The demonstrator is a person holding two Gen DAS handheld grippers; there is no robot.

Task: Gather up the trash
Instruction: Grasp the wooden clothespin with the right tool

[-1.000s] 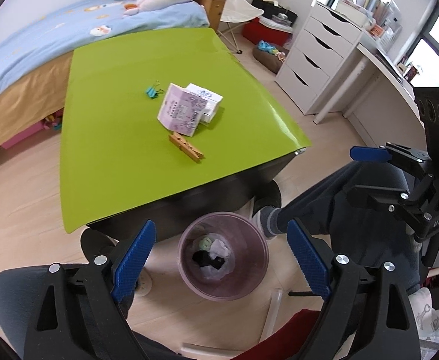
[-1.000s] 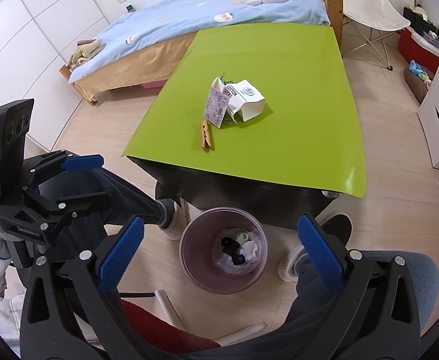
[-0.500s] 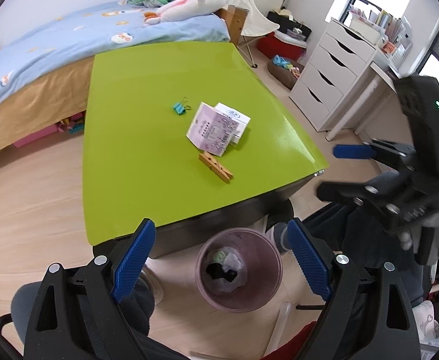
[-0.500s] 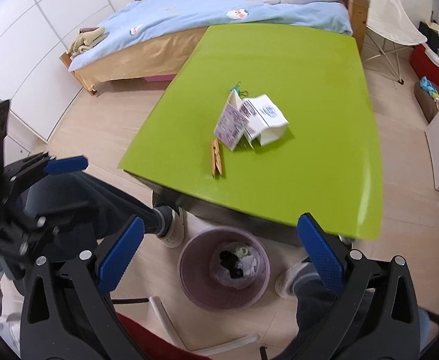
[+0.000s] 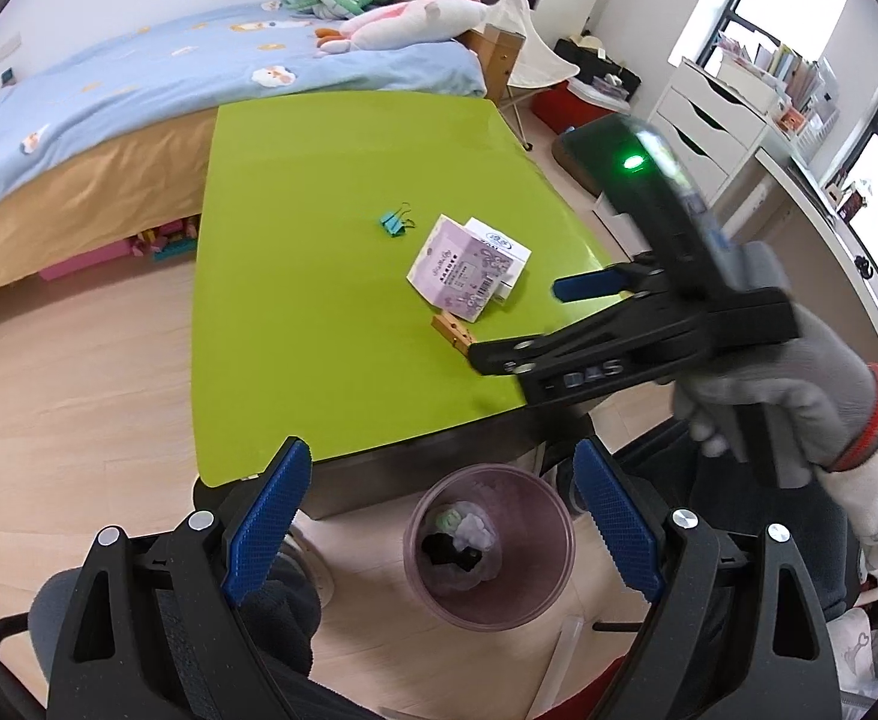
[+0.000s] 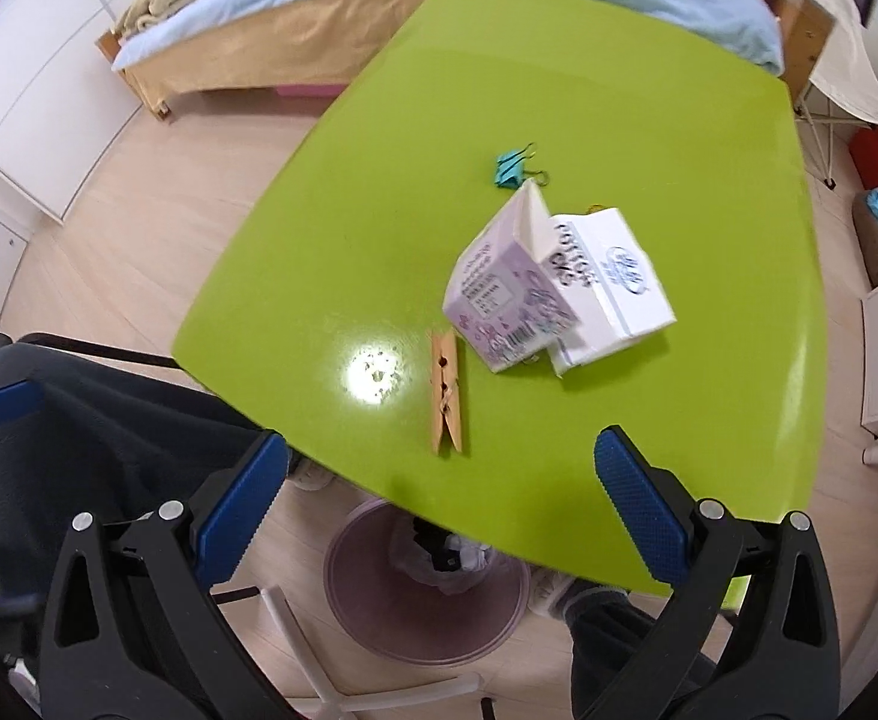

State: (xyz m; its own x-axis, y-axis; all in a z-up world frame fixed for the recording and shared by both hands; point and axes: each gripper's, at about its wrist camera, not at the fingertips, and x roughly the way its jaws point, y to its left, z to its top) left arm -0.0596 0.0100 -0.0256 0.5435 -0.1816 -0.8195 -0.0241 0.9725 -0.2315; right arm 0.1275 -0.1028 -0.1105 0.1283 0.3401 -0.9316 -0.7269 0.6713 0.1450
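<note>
Hovering near the glossy green surface [image 6: 348, 192], both tongs stand wide open and empty: left tongs [image 5: 439, 525], right tongs [image 6: 442, 486]. Left to right lie a wooden clothespin [image 6: 446, 399], a purple printed carton [image 6: 502, 300] and a white cardboard box [image 6: 613, 288], touching. They look light and crushable; pinch an edge. Below, the translucent purple bin [image 5: 490, 546] holds crumpled scraps.
</note>
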